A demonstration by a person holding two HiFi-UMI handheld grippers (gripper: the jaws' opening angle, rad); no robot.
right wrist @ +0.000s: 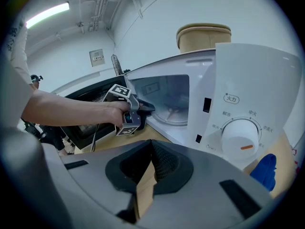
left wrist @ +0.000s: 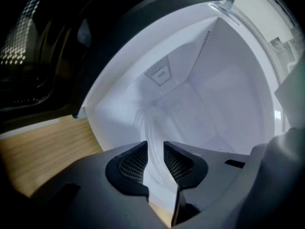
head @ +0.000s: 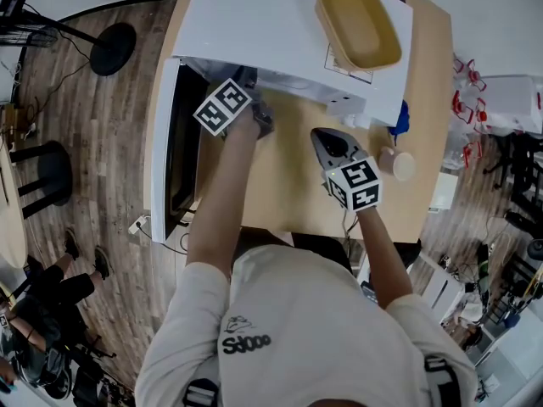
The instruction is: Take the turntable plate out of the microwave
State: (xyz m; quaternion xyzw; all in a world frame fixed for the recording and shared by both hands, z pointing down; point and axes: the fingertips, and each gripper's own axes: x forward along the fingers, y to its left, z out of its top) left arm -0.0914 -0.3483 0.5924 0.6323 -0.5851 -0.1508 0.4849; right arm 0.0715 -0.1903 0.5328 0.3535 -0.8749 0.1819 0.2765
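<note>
The white microwave (head: 280, 24) stands on a wooden table (head: 288, 202) with its door (head: 165, 151) swung open to the left. My left gripper (head: 259, 113) reaches into the opening. In the left gripper view the clear glass turntable plate (left wrist: 147, 125) runs rim-first between the two pads, and the left gripper (left wrist: 155, 159) is shut on that rim. From the right gripper view the plate (right wrist: 172, 112) lies inside the cavity with the left gripper (right wrist: 143, 108) at its near edge. My right gripper (right wrist: 151, 163) is shut and empty, hanging over the table (head: 327, 142) before the microwave's control panel.
A beige tub (head: 358, 24) sits on top of the microwave. A blue cloth (head: 400, 121) and a small pale cup (head: 397, 164) lie at the table's right. The white dial (right wrist: 240, 137) is close to my right gripper. The open door bounds the left side.
</note>
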